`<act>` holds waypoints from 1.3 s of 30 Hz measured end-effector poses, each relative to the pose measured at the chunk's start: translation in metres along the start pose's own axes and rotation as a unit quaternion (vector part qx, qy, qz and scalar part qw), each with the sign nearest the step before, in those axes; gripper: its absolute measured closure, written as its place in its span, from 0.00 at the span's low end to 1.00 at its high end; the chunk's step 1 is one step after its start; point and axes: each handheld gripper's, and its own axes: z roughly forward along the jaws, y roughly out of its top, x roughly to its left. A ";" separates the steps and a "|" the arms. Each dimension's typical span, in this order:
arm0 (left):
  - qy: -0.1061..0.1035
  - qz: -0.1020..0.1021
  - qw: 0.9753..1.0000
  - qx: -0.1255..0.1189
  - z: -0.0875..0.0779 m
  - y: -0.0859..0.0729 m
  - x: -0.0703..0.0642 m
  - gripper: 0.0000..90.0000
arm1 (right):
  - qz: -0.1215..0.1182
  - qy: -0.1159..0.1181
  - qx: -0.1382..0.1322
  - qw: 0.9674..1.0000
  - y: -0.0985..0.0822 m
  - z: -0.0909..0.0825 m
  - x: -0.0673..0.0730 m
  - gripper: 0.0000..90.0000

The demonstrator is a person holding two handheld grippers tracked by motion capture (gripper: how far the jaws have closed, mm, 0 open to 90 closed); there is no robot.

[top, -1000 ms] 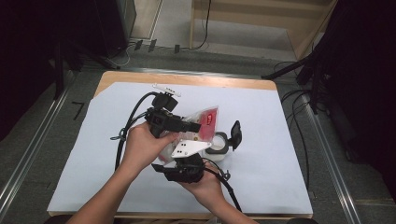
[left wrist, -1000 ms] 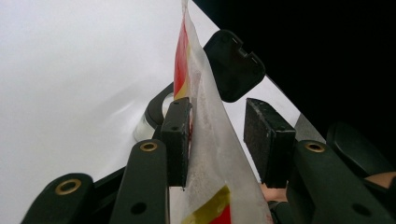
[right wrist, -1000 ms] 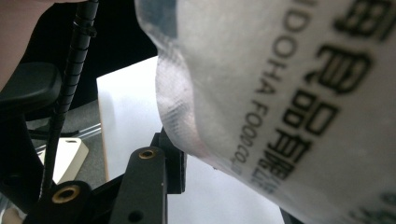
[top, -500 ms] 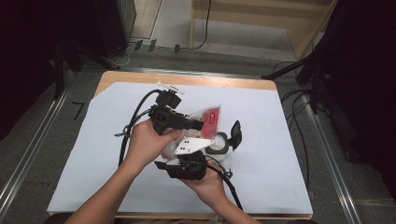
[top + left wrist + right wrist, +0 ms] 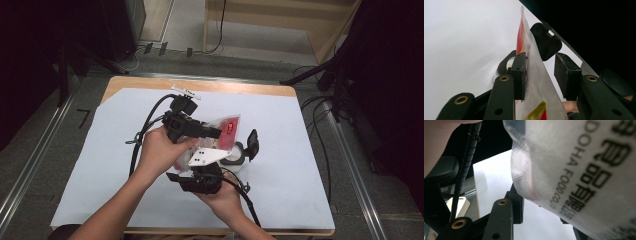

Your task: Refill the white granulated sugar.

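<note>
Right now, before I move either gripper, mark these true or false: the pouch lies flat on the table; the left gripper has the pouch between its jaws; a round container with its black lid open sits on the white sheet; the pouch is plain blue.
1. The pouch lies flat on the table. False: it is held up between the two grippers.
2. The left gripper has the pouch between its jaws. True: it rests against one pad, and a gap shows at the other.
3. A round container with its black lid open sits on the white sheet. True.
4. The pouch is plain blue. False: translucent white with red and yellow print.
</note>
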 end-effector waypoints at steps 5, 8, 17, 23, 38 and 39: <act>0.001 0.002 1.000 0.000 0.000 0.000 0.000 0.70 | 0.001 -0.001 0.001 1.000 0.000 0.000 0.000 0.70; 0.001 0.002 1.000 0.001 0.000 -0.001 0.000 0.71 | 0.001 -0.001 0.002 1.000 0.000 0.000 0.001 0.70; 0.003 0.003 1.000 0.000 -0.001 -0.002 -0.002 0.71 | -0.007 0.002 0.001 1.000 -0.001 0.001 0.003 0.71; 0.006 0.004 1.000 -0.001 -0.002 -0.002 -0.002 0.71 | -0.008 0.003 0.002 1.000 -0.001 0.001 0.003 0.72; 0.013 0.006 1.000 -0.002 -0.003 -0.004 -0.004 0.71 | -0.008 -0.001 0.003 1.000 -0.002 0.004 0.004 0.72; 0.013 0.006 1.000 -0.002 -0.003 -0.004 -0.004 0.71 | -0.008 -0.002 0.003 1.000 -0.002 0.004 0.004 0.72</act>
